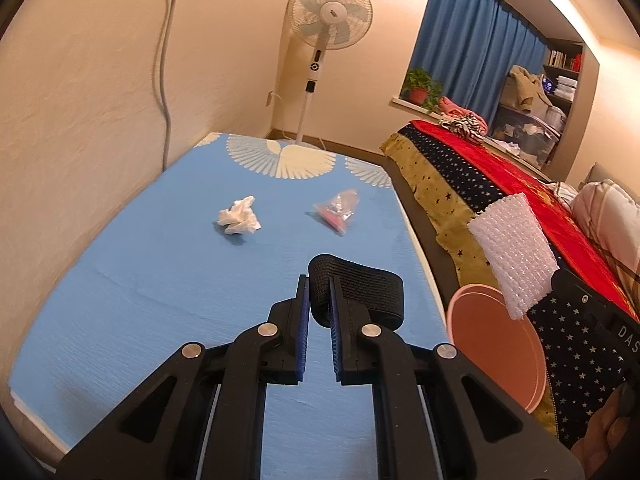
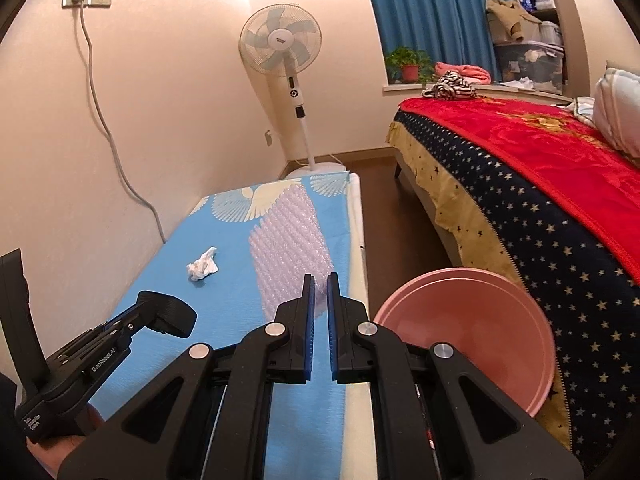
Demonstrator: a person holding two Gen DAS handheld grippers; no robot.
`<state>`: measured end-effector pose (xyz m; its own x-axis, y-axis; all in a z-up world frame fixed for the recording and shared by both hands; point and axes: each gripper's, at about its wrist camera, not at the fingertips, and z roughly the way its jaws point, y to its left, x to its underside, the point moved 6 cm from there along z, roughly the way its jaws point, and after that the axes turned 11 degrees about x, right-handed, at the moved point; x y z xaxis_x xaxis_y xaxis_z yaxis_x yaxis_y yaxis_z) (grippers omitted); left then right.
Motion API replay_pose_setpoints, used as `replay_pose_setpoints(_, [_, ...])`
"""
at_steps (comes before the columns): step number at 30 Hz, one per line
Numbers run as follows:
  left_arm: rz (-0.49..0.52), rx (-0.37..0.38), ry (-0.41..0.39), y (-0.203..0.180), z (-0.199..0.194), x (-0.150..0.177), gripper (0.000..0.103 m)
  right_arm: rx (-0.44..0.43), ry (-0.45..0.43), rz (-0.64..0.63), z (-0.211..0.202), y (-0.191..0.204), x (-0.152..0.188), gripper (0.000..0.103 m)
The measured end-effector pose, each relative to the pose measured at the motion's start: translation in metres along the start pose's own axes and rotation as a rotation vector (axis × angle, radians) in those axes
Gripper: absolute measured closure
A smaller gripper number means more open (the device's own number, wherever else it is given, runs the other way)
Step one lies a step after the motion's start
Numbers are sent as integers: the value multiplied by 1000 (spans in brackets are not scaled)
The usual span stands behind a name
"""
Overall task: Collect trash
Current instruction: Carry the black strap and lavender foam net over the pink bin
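Bubble wrap (image 2: 290,248) pinched in my right gripper (image 2: 319,284): featherlight, floppy, slippery; edge hold. Left gripper (image 1: 319,286) clamps black elastic band (image 1: 360,292), soft. Pink basin (image 2: 472,332) close.

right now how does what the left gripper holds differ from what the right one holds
The left gripper is shut on a black elastic band, dark, ribbed and looped. The right gripper is shut on a bubble wrap sheet, clear, bumpy and far larger, standing up from the fingers. Both are held off the blue table.
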<state>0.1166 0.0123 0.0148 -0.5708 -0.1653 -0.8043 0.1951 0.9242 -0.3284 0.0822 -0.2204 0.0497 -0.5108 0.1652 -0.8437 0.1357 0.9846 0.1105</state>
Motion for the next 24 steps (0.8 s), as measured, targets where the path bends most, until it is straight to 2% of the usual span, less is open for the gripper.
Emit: replay_pose_setpoints(24, [40, 52, -10, -28, -2, 3, 93, 60, -33, 56, -16, -28, -5, 97])
